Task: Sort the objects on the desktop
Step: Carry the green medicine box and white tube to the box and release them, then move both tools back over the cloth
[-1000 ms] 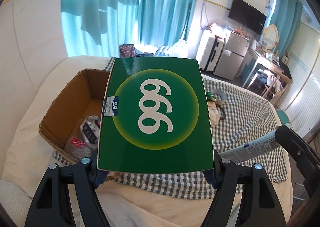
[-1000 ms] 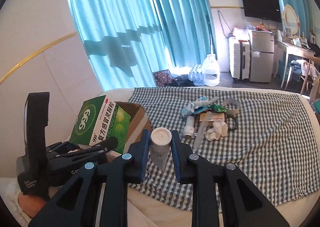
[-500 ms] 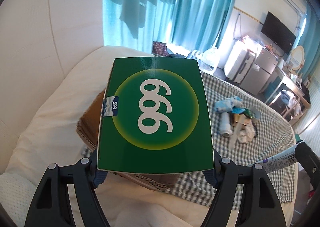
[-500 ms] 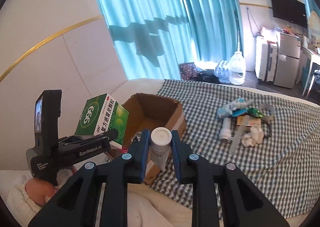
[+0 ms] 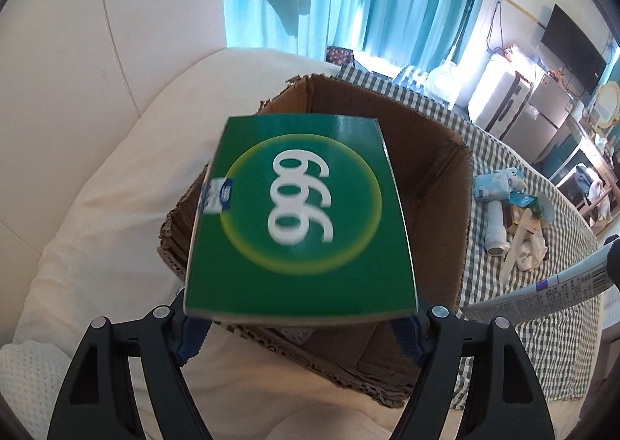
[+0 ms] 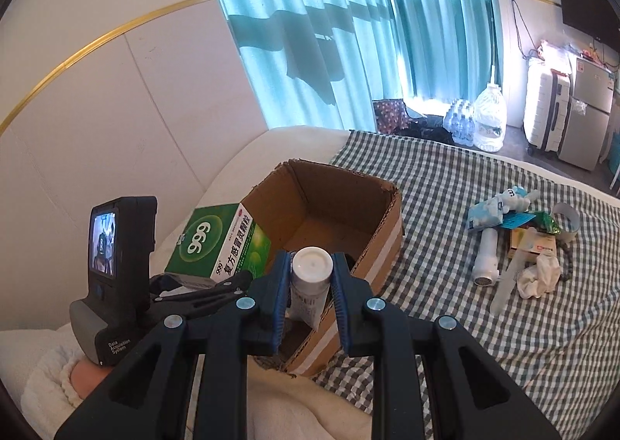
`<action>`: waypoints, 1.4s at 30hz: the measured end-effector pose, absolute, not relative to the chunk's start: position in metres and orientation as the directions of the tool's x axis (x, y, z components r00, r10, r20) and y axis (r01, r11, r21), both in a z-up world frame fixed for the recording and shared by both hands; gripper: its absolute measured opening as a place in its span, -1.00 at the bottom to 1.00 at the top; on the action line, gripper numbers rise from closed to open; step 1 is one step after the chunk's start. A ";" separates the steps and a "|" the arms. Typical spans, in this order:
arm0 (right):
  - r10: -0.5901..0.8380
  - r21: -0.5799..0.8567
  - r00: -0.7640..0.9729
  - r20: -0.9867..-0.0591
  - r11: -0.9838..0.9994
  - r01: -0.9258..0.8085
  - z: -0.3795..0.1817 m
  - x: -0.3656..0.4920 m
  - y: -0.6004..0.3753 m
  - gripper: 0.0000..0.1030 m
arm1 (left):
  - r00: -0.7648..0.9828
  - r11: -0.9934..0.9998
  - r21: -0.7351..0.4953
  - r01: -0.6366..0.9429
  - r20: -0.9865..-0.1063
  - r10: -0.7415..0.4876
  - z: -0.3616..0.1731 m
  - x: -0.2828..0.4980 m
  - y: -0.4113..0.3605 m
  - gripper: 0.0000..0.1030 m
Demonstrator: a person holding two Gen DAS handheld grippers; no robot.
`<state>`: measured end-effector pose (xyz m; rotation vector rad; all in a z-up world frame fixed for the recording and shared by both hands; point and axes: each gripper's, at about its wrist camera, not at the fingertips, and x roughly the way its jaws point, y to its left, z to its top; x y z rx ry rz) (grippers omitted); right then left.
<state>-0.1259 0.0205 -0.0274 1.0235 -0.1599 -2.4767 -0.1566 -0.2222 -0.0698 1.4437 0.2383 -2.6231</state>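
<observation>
Two pairs of fingers grip: left on green box, right on white-capped tube, cardboard box at twelve o'clock.

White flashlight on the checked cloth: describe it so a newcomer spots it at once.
Start at the cardboard box on the checked cloth, then look right to the small heap of clutter. The white flashlight lies at the heap's near left edge, a plain white cylinder with its lens end pointing toward the camera, unlike the crumpled tissue beside it.
</observation>
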 end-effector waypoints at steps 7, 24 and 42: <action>-0.460 0.287 -0.582 -0.671 -0.884 0.368 -0.044 -0.152 0.007 -0.59 | -0.545 -0.975 -0.048 0.217 -0.835 -0.080 -0.075 -0.163 -0.231 0.80; -0.463 0.257 -0.653 -0.599 -0.884 0.391 -0.024 -0.177 -0.013 0.24 | -0.533 -0.981 -0.024 0.193 -0.842 -0.084 -0.073 -0.152 -0.221 0.82; -0.179 0.274 -0.734 -0.655 -0.962 -0.009 -0.071 -0.084 0.185 0.35 | -0.565 -0.999 -0.036 0.000 -0.825 0.030 -0.055 -0.115 -0.096 0.94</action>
